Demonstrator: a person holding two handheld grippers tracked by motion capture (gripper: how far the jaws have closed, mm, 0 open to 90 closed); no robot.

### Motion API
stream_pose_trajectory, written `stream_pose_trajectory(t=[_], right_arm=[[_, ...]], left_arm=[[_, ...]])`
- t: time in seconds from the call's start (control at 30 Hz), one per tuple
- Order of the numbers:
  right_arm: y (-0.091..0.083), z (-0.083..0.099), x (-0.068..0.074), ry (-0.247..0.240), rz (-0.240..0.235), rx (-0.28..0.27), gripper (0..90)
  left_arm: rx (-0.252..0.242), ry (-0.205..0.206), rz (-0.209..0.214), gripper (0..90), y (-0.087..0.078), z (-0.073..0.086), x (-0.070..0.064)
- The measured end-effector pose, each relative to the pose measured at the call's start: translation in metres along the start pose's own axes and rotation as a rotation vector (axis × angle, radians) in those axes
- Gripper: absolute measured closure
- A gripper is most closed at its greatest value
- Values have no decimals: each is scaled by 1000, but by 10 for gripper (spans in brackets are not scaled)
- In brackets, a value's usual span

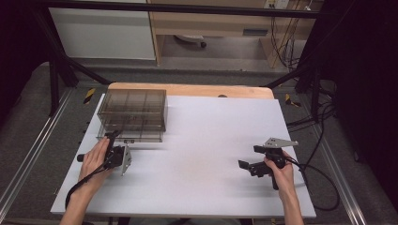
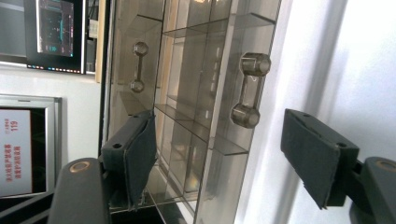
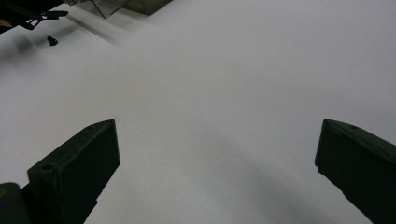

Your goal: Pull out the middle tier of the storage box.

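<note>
Drawers of smoky clear plastic make up the small cabinet (image 1: 133,114) at the far left of the white worktop (image 1: 202,154) in the high view. The left gripper (image 1: 114,137) sits just in front of the cabinet's lower front edge, held in the person's left hand (image 1: 94,161). The right gripper (image 1: 248,165) is well apart from it, low over the worktop's right side in the right hand (image 1: 281,176).

Left gripper view: the jaws stand wide apart, nothing between the pads, with the cabinet (image 2: 196,93) close ahead. A dumbbell-shaped drawer handle (image 2: 250,89) lies between the jaws but farther off; a second handle (image 2: 138,66) shows beyond.

Right gripper view: the jaws are spread wide over bare worktop (image 3: 224,93), holding nothing; the cabinet's corner (image 3: 126,5) is at the top edge.
</note>
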State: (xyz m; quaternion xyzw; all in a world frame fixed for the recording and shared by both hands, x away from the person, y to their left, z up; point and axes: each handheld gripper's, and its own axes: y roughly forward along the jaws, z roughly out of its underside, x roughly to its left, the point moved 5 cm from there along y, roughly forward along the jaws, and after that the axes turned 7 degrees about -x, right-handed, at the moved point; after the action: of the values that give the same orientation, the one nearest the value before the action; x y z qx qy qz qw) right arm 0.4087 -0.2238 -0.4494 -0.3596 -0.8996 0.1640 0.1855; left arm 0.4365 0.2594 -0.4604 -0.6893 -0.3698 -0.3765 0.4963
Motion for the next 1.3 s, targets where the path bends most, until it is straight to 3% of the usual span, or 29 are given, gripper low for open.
stream_pose_trajectory(t=[0.5, 1.17, 1.2, 1.3], right_arm=[[0, 0, 0, -1, 0, 0, 5], [1, 0, 0, 4, -1, 3, 5], [1, 0, 0, 2, -1, 3, 5], [1, 0, 0, 2, -2, 3, 5]], left_arm=[[-19, -116, 33, 188, -5, 2, 7], [-110, -468, 77, 151, -14, 1, 15], [-126, -502, 76, 152, -14, 0, 16], [-142, -534, 78, 152, -15, -2, 17]])
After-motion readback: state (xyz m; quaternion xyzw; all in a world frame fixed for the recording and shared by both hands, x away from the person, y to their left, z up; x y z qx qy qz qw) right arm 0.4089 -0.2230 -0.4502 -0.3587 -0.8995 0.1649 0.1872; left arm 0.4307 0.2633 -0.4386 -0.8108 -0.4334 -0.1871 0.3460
